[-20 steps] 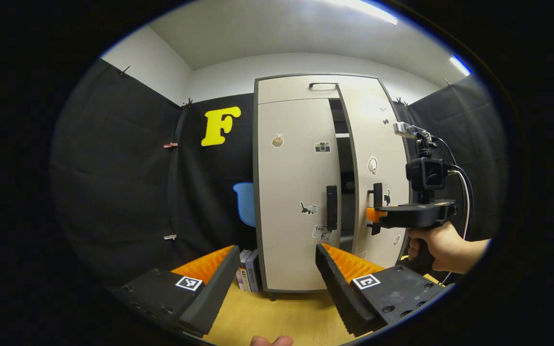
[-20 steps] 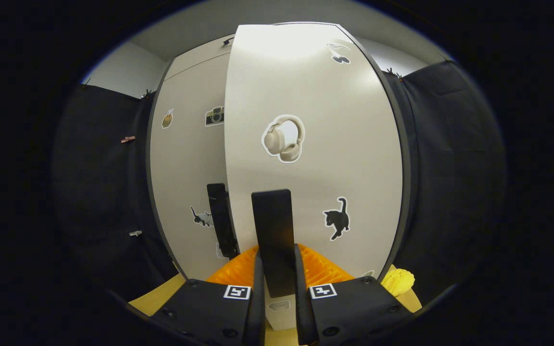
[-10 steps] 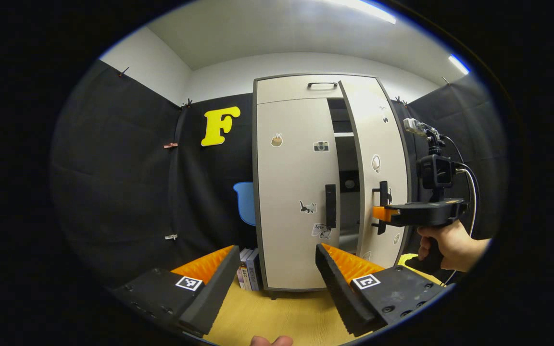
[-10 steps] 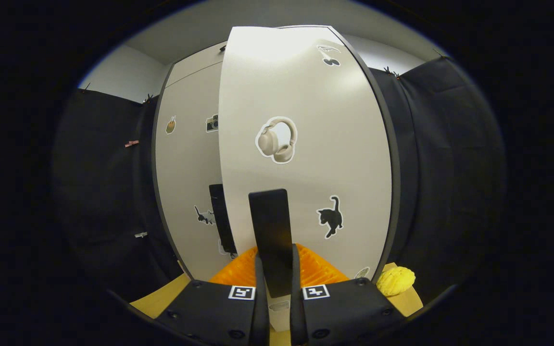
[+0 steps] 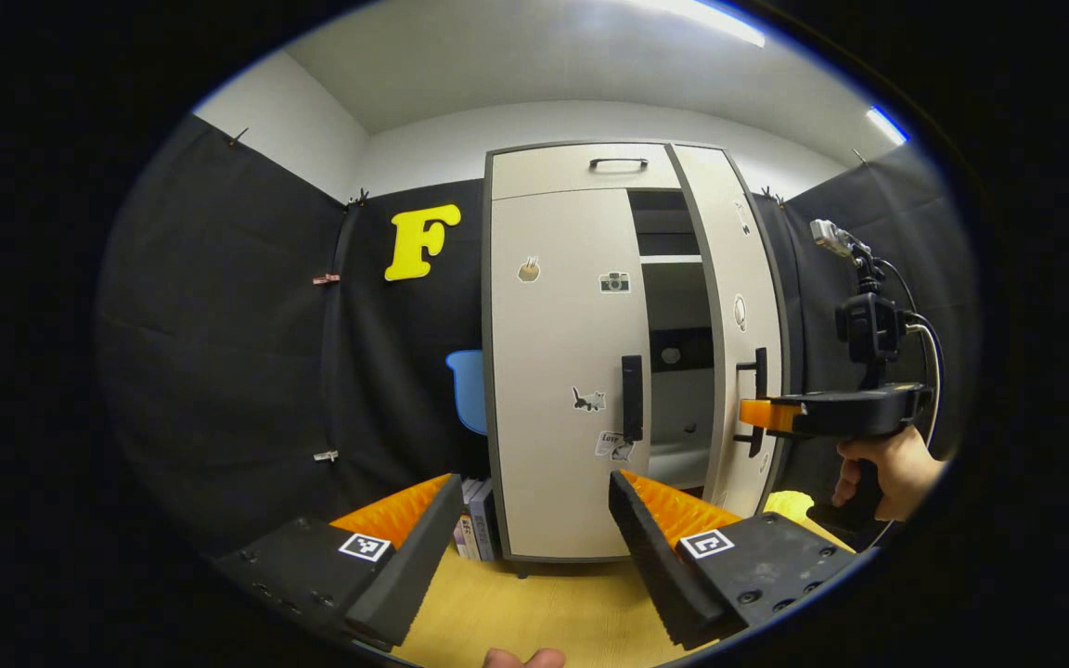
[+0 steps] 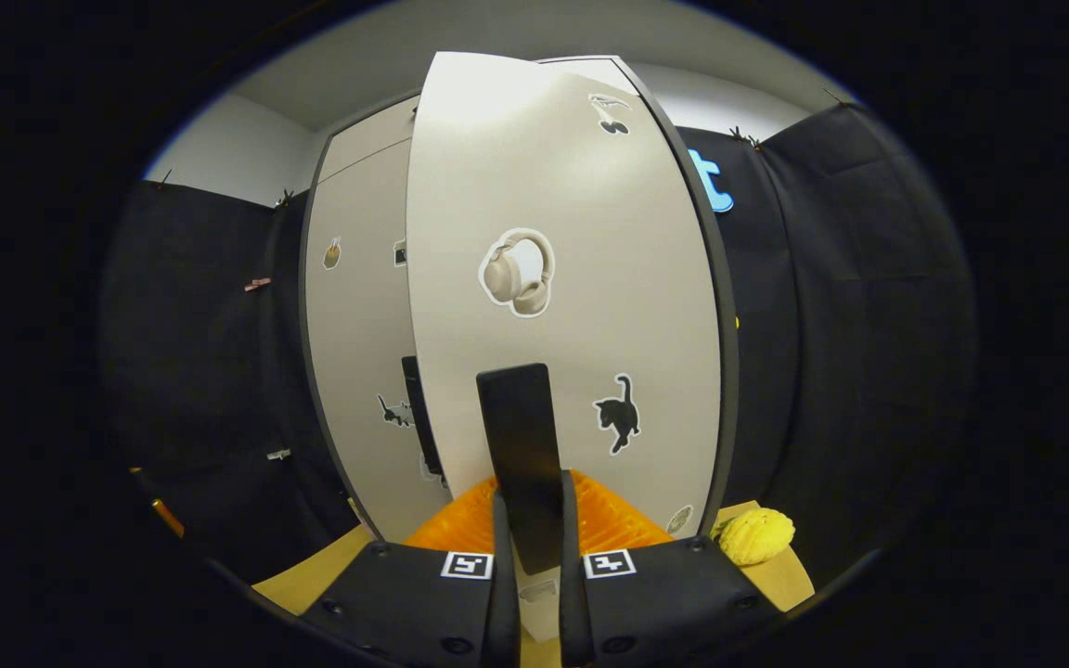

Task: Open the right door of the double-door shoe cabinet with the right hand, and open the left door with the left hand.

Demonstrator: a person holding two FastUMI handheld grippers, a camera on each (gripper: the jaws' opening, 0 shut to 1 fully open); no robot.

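Note:
The beige shoe cabinet [image 5: 572, 172] stands on the wooden floor. Its right door [image 5: 746, 278] [image 6: 572, 186] is swung well open, showing dark shelves inside. My right gripper [image 6: 531, 547] is shut on that door's black bar handle [image 6: 521, 445], and in the left gripper view it [image 5: 757, 415] is held by a hand at the door's handle [image 5: 759, 366]. The left door [image 5: 558, 325] is closed, its black handle [image 5: 632, 397] free. My left gripper [image 5: 534, 520] hangs open some way in front of the left door, with nothing between its fingers.
Books [image 5: 477, 531] stand on the floor at the cabinet's left foot, with a blue object [image 5: 470, 390] behind. A yellow lumpy object [image 6: 755, 535] lies at the cabinet's right foot. A top drawer with a handle [image 5: 618, 163] sits above the doors.
The right door has swung further open, pulled by my right gripper, which moved right and toward me. The left gripper has stayed put and open.

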